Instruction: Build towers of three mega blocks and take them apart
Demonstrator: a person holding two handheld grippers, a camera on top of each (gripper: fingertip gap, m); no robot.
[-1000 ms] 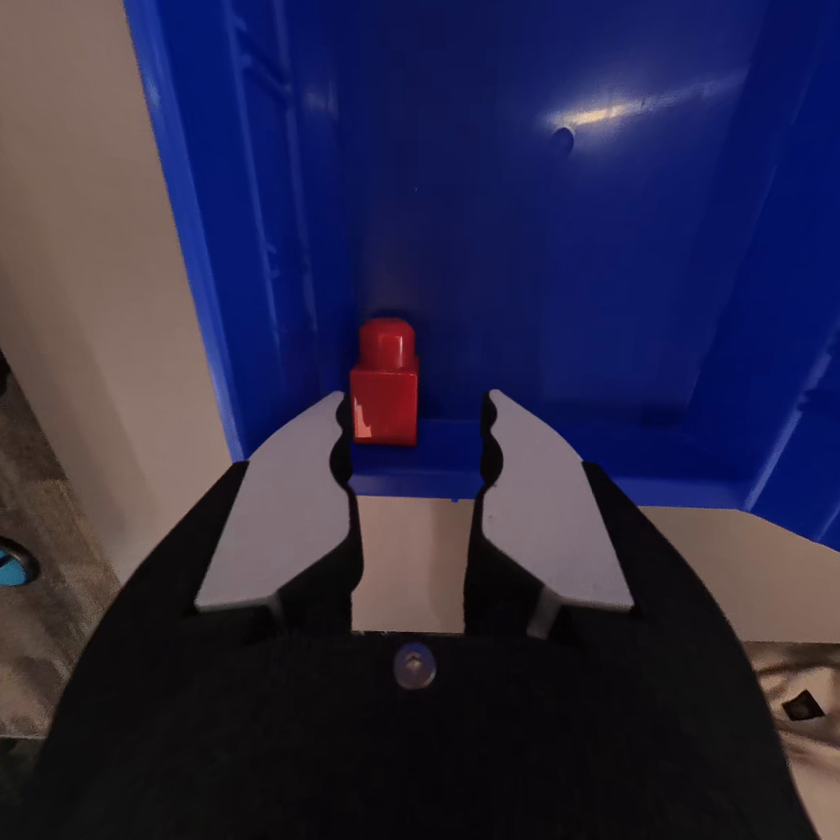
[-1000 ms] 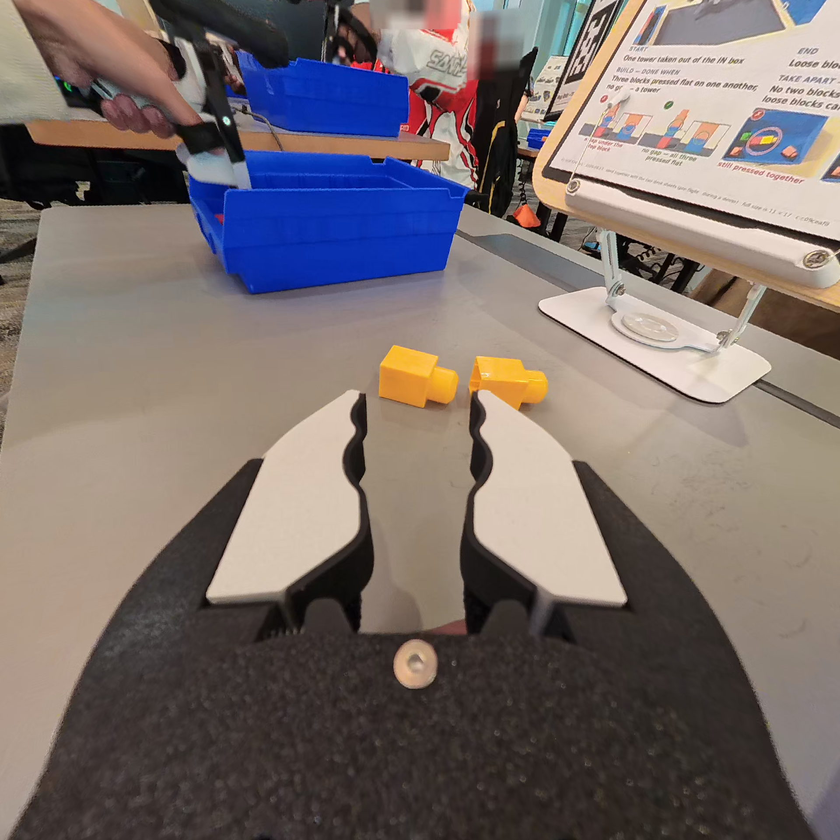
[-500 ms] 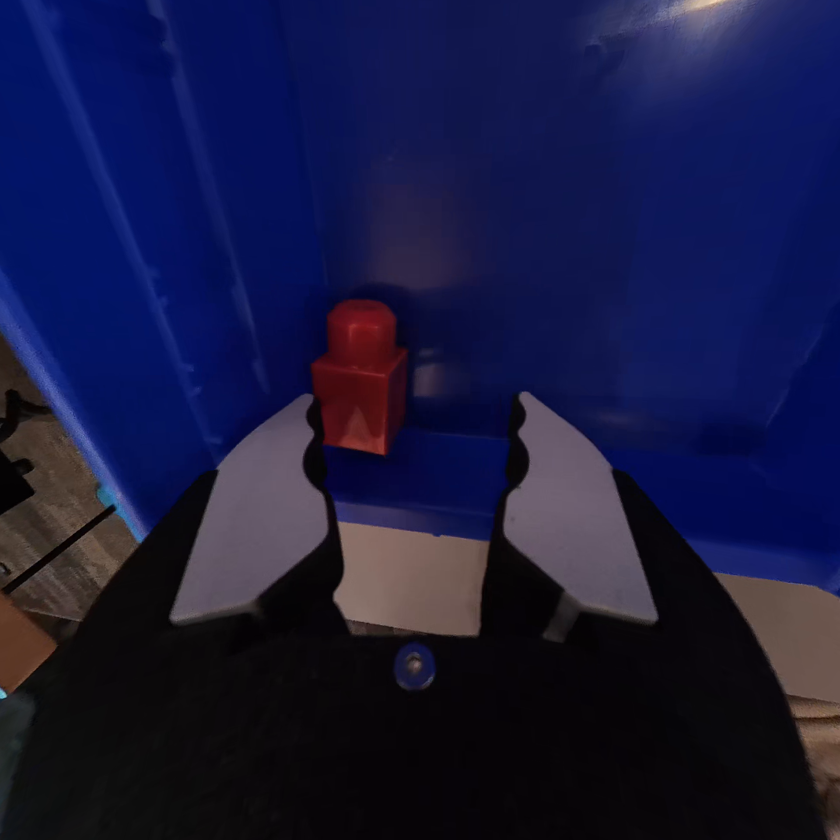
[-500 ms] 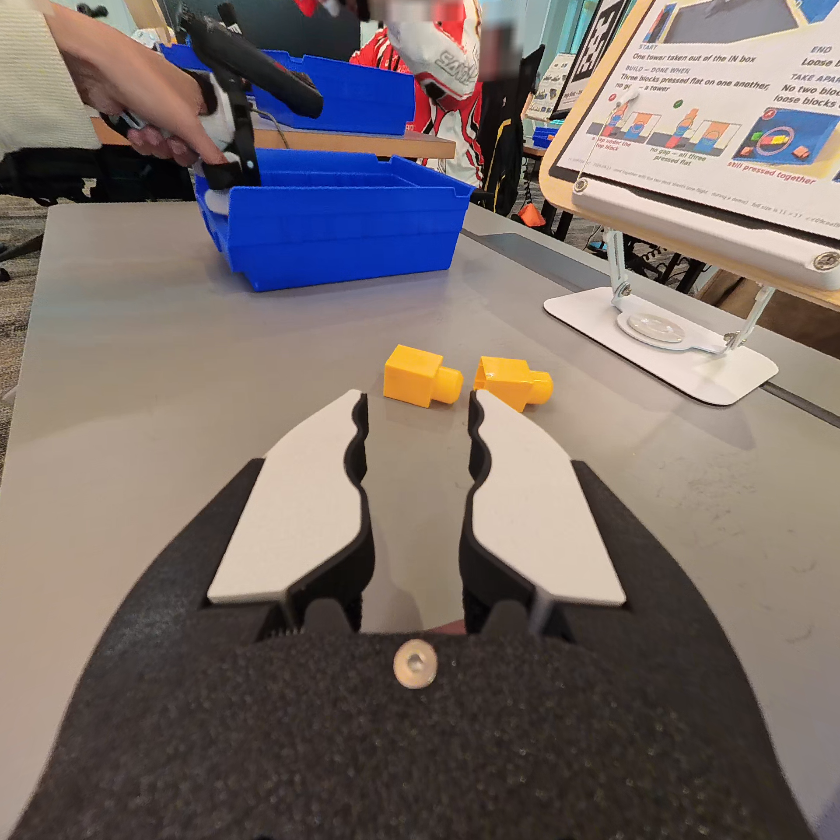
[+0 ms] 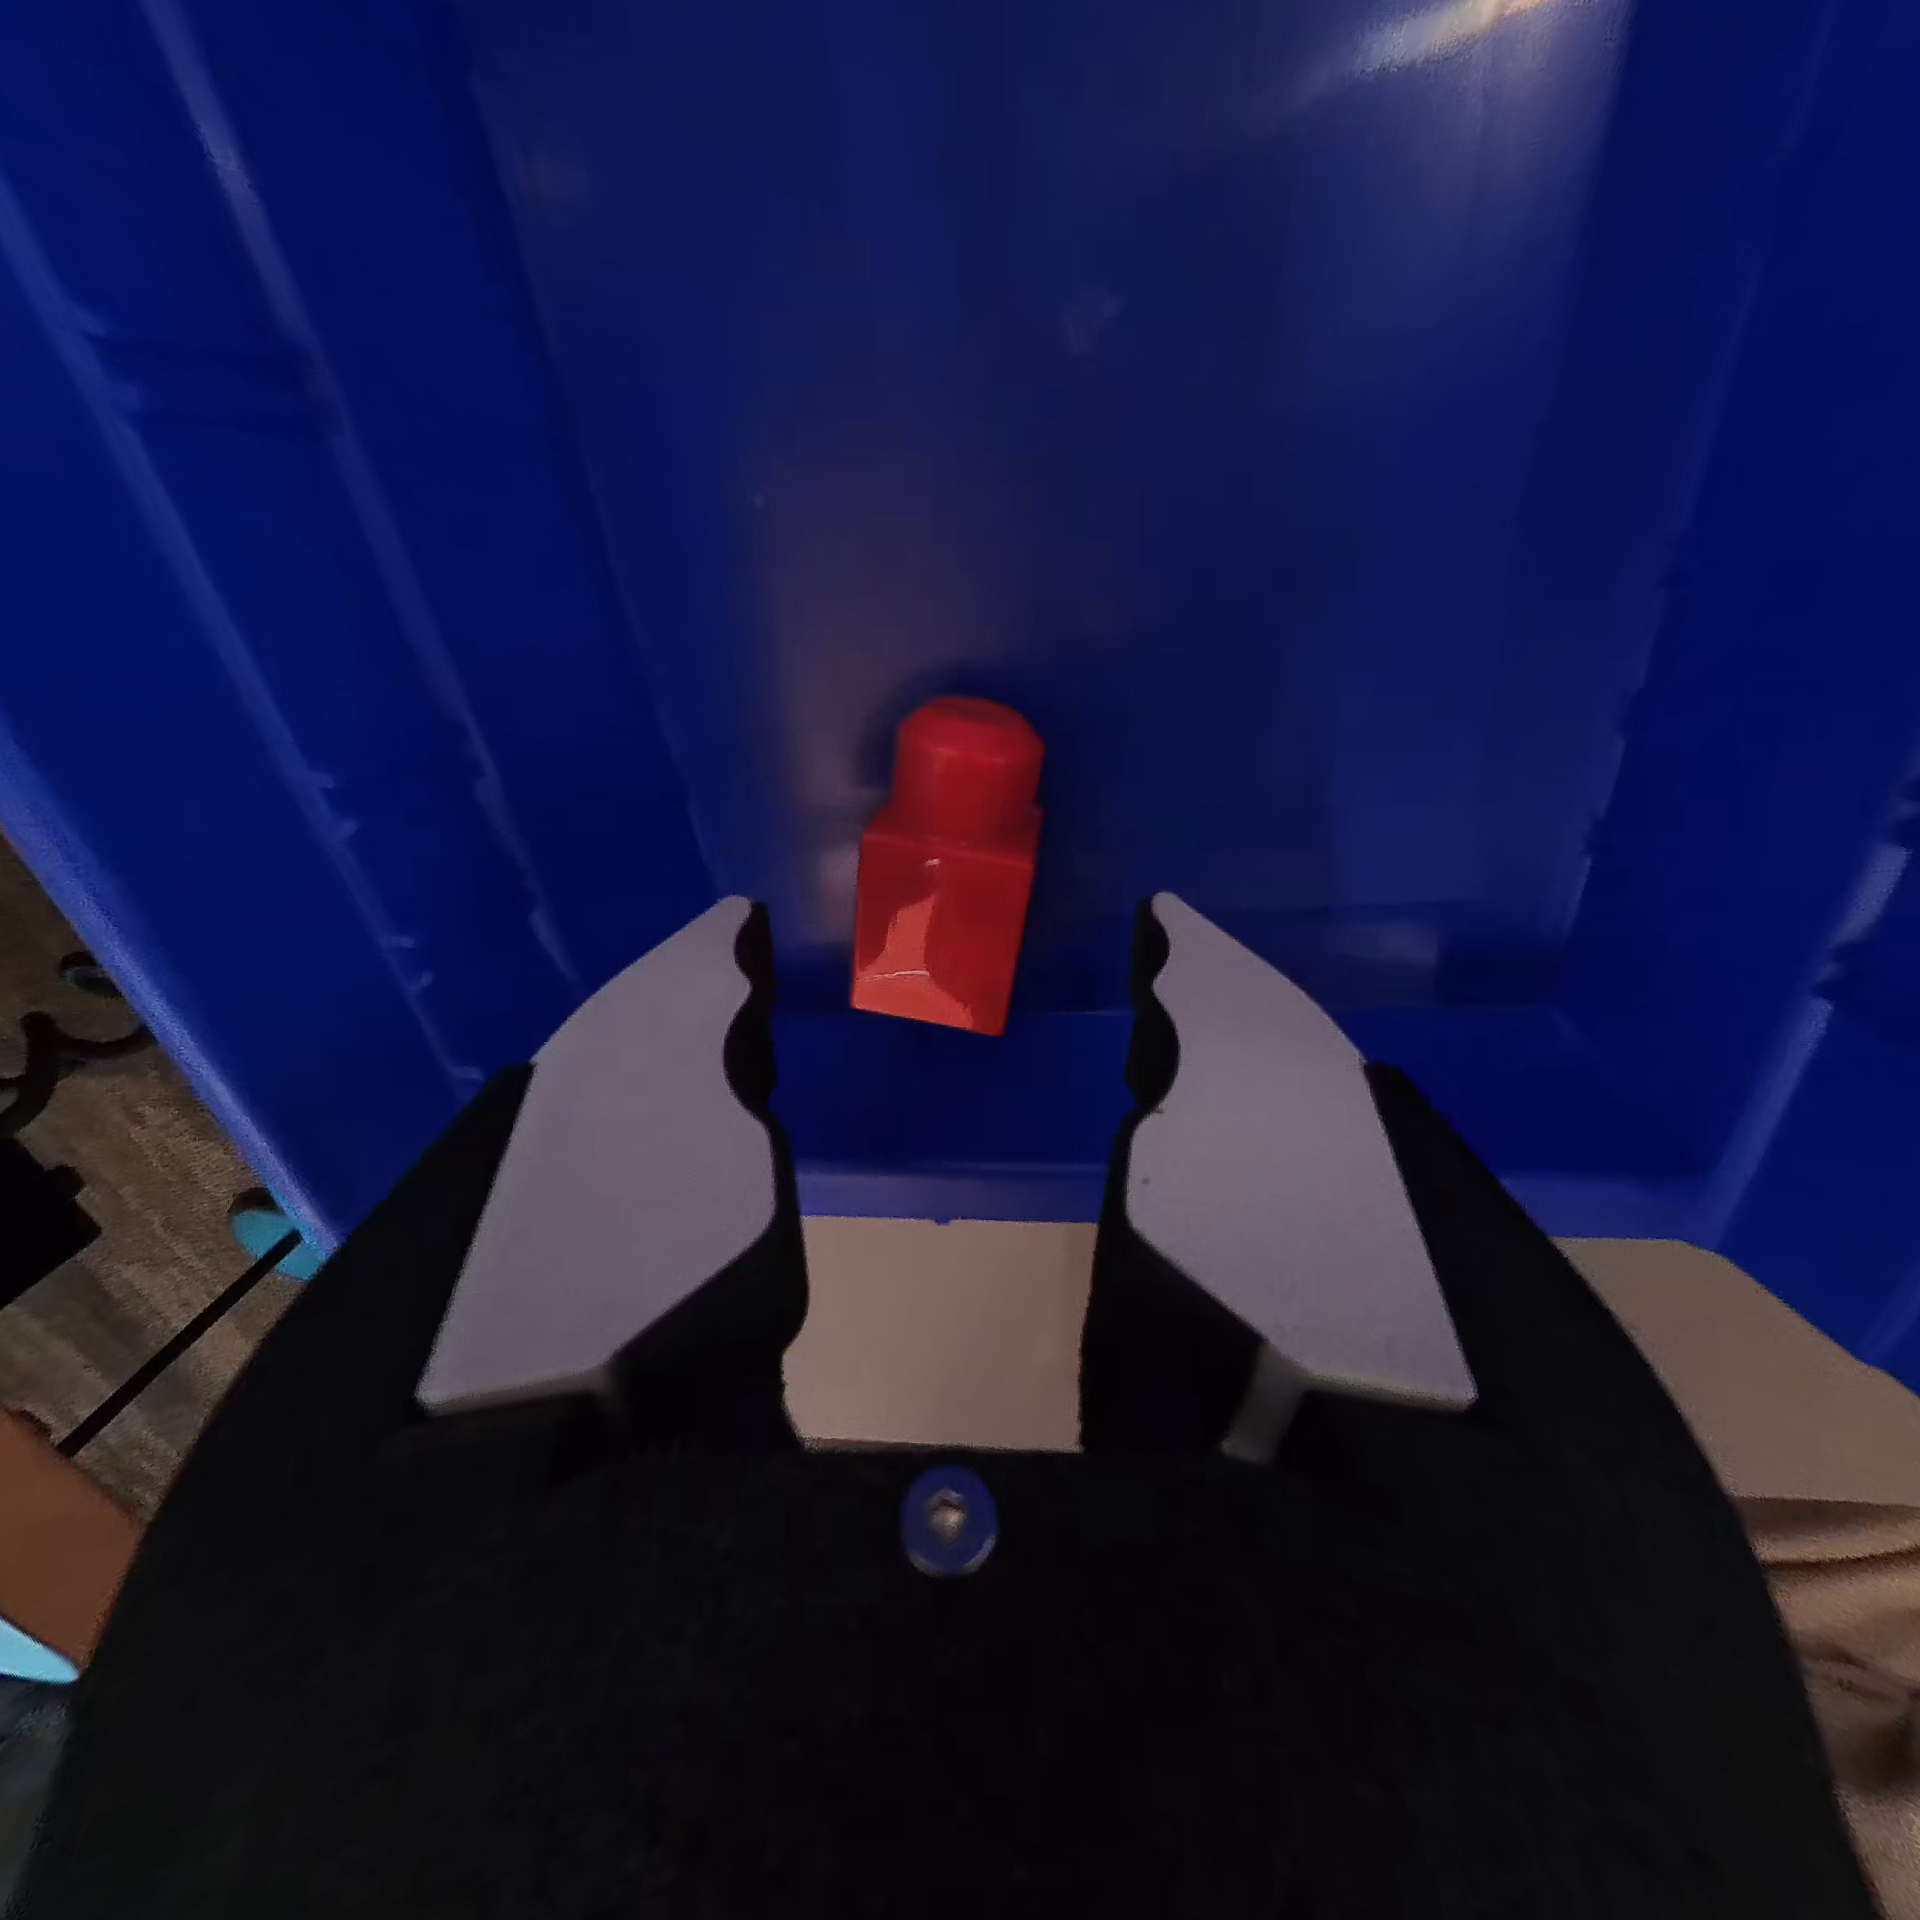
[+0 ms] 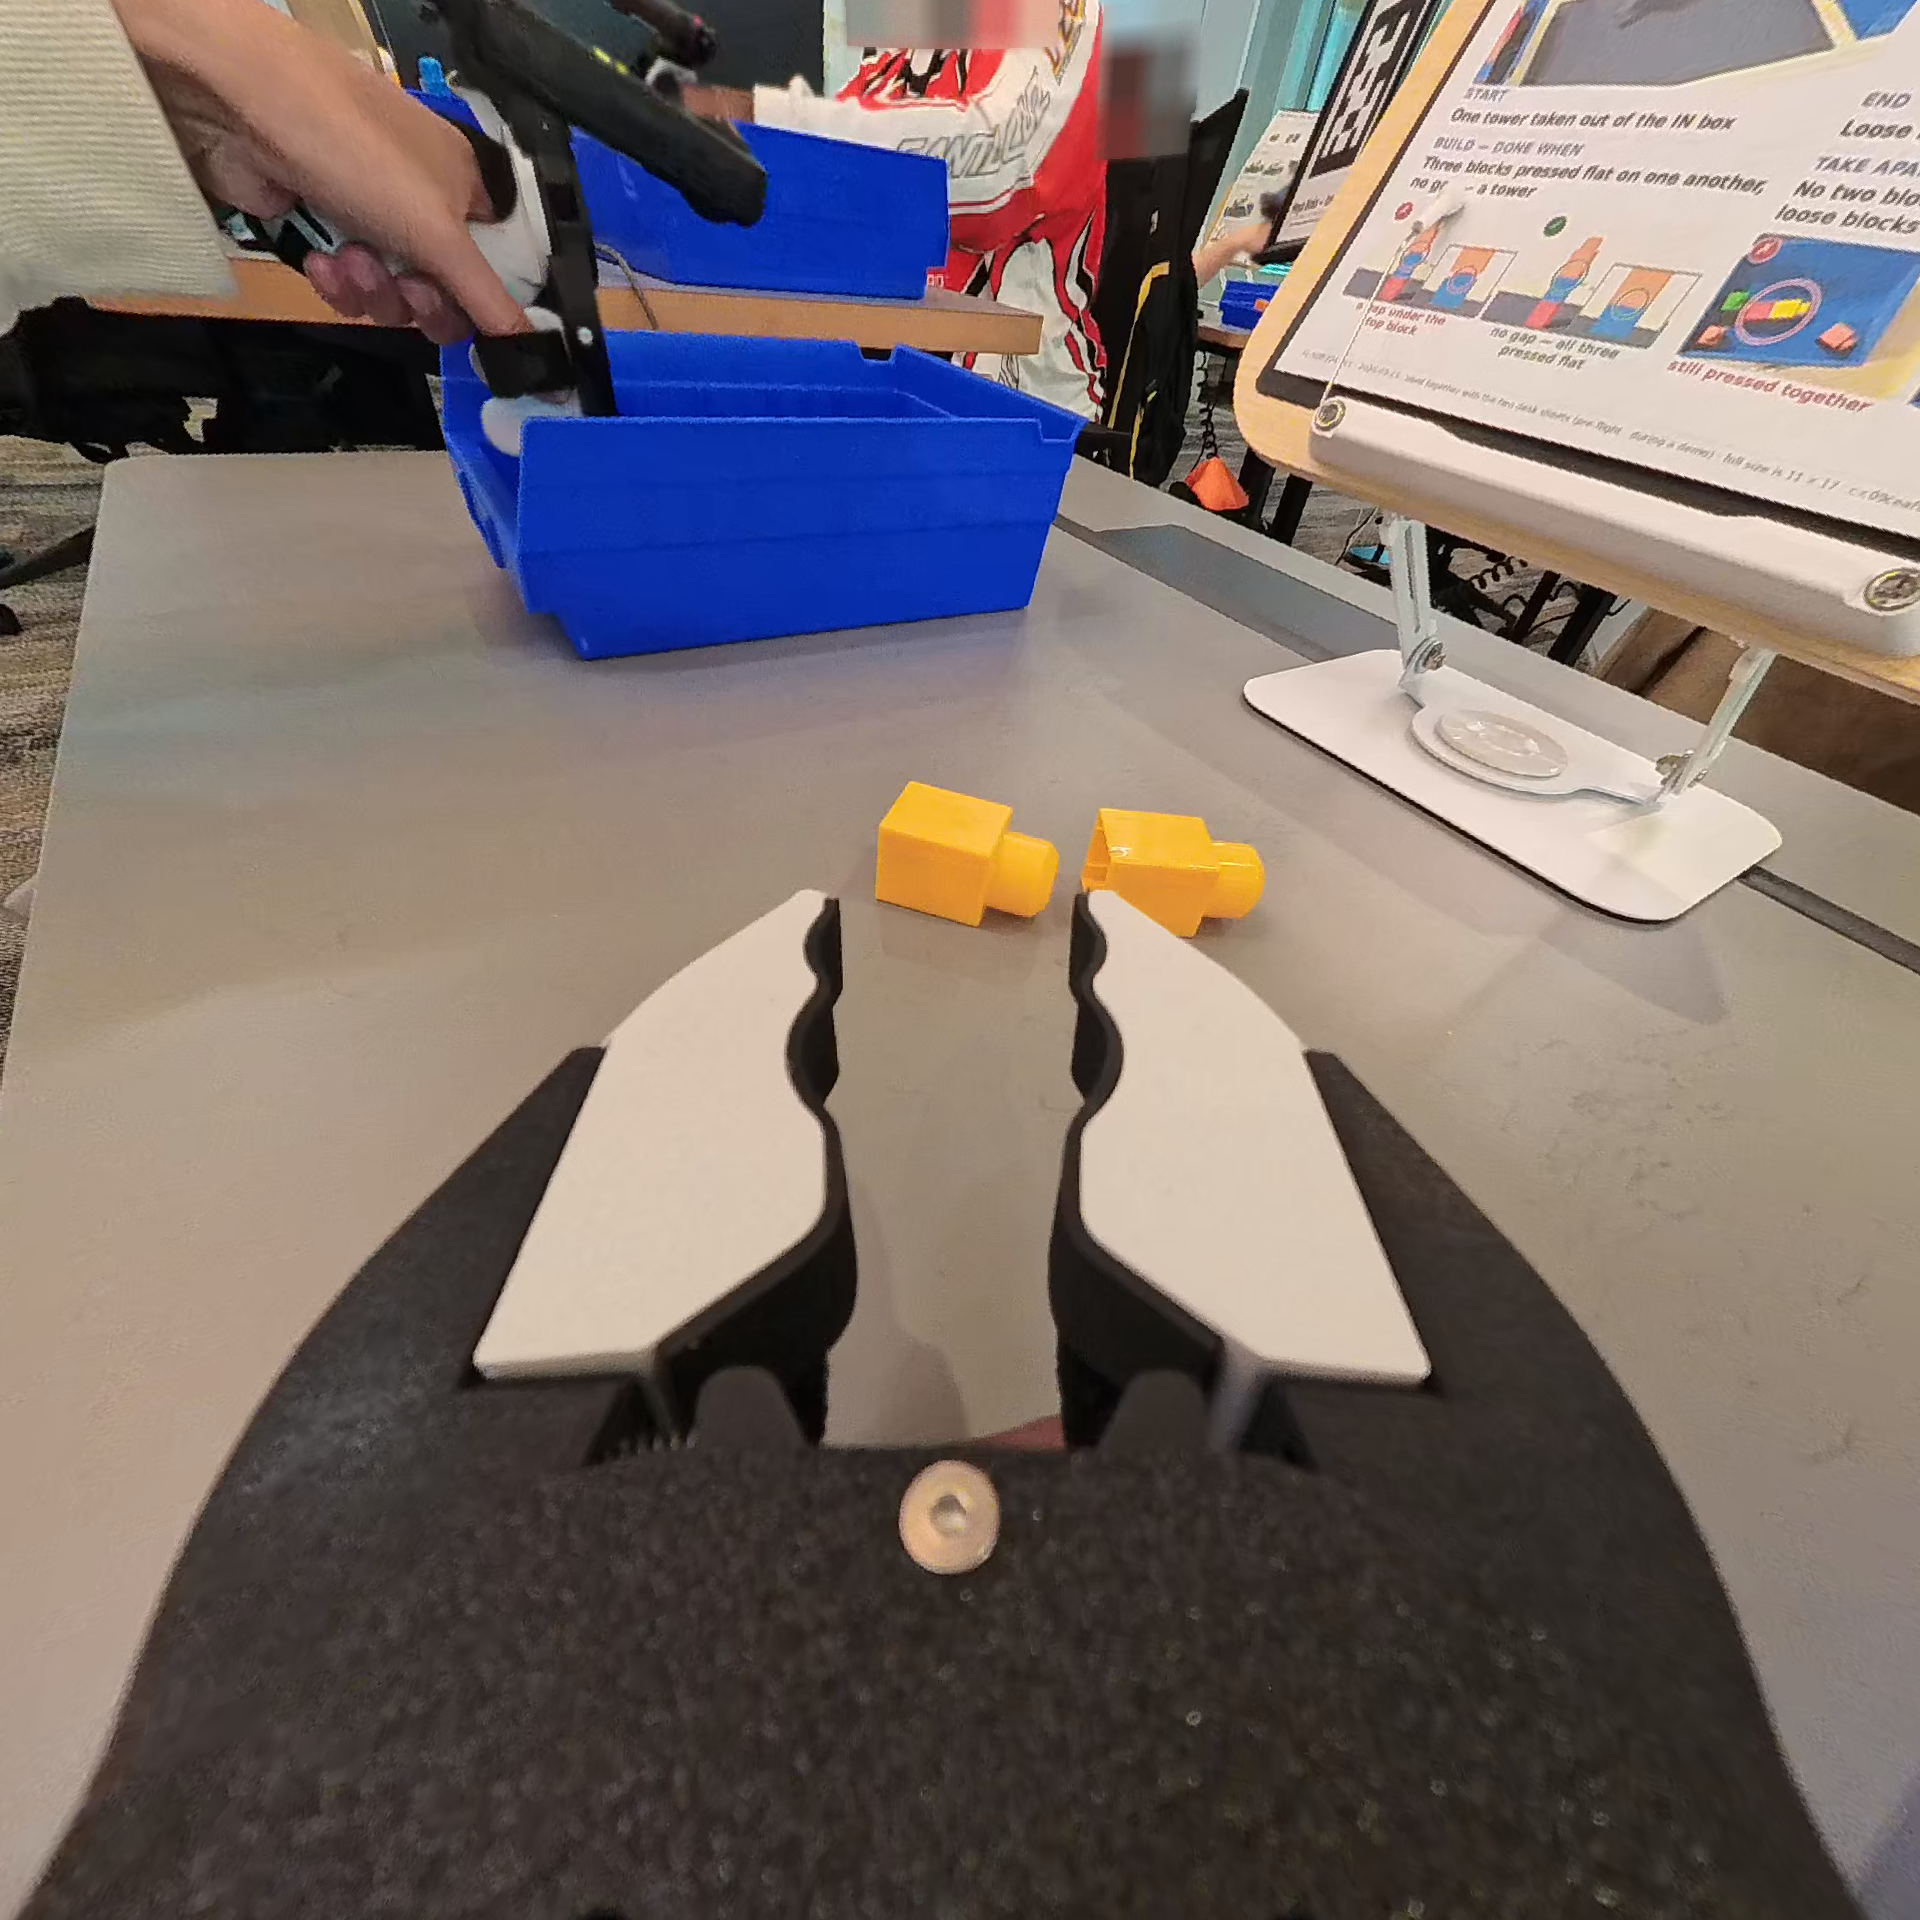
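A red block lies on the floor of the blue bin, close to its near wall. My left gripper is open just short of it, the block centred ahead of the gap, no pad touching it. In the right wrist view the left gripper dips into the blue bin at the table's far left. Two yellow blocks lie on their sides on the grey table. My right gripper is open and empty, just short of them.
A white stand holding an instruction board stands at the right. A second blue bin sits on a wooden table behind. A person in a red and white top stands in the background. A hand holds the left gripper.
My left gripper has moved deeper into the bin and shifted so the red block now sits centred ahead of the gap; its fingers have opened wider. The right gripper has barely moved.
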